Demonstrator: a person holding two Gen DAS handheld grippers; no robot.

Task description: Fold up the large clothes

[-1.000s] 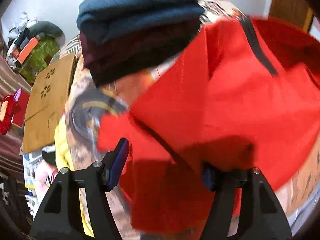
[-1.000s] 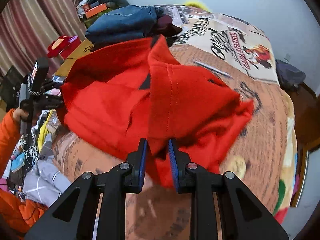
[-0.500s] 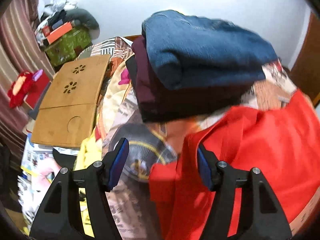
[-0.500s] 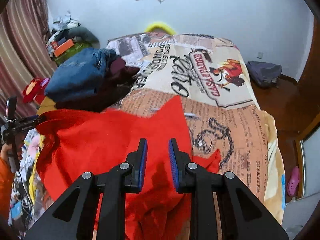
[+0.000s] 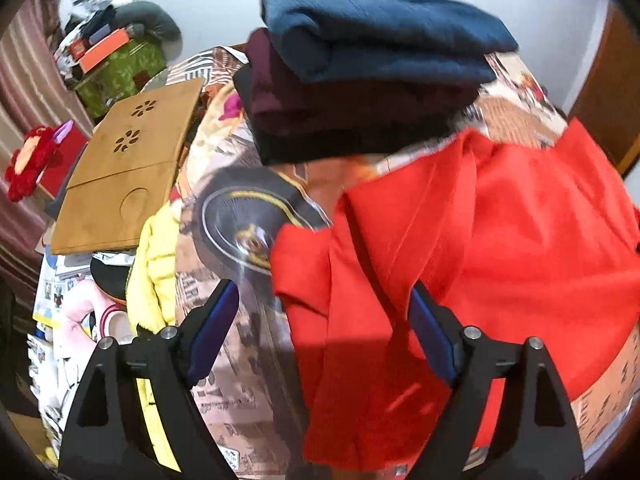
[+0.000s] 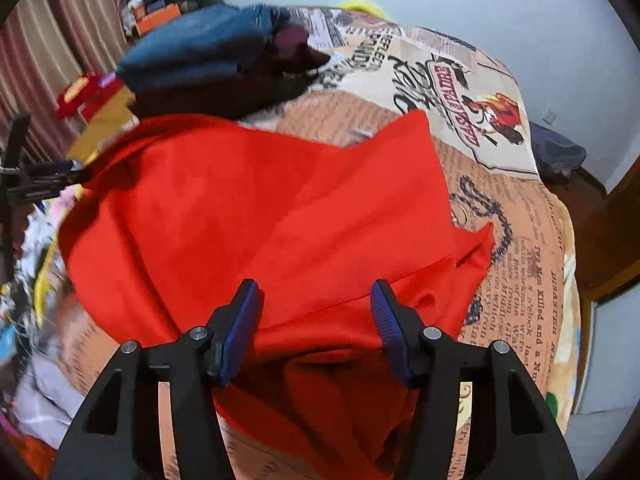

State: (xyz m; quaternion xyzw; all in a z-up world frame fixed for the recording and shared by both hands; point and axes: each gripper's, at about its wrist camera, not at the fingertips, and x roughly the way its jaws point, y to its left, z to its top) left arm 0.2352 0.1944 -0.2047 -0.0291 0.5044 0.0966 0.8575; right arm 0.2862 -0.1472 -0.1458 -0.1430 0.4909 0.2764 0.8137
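A large red garment (image 6: pixel 260 208) lies spread and partly folded on the bed, with creased layers at its near edge. My right gripper (image 6: pixel 314 322) hovers over that near edge. Its jaws are opening and the red cloth lies below the gap, with neither blue pad pressing on it. In the left wrist view the red garment (image 5: pixel 500 240) fills the right half. My left gripper (image 5: pixel 322 320) stands over its left corner, jaws opening wide. Folded cloth lies between the fingers, and the pads are clear of it.
A stack of folded clothes (image 5: pixel 380 40), blue denim on maroon and dark pieces, sits on the bed behind the red garment. The newspaper-print bedcover (image 6: pixel 520 220) ends close on the right. A wooden lap table (image 5: pixel 124 172), a yellow item (image 5: pixel 154 264) and clutter lie beside the bed.
The right gripper was shut on a lifted fold of red cloth; it has let go and the cloth now lies on the bed. The left gripper has opened wider and shifted towards the garment's corner.
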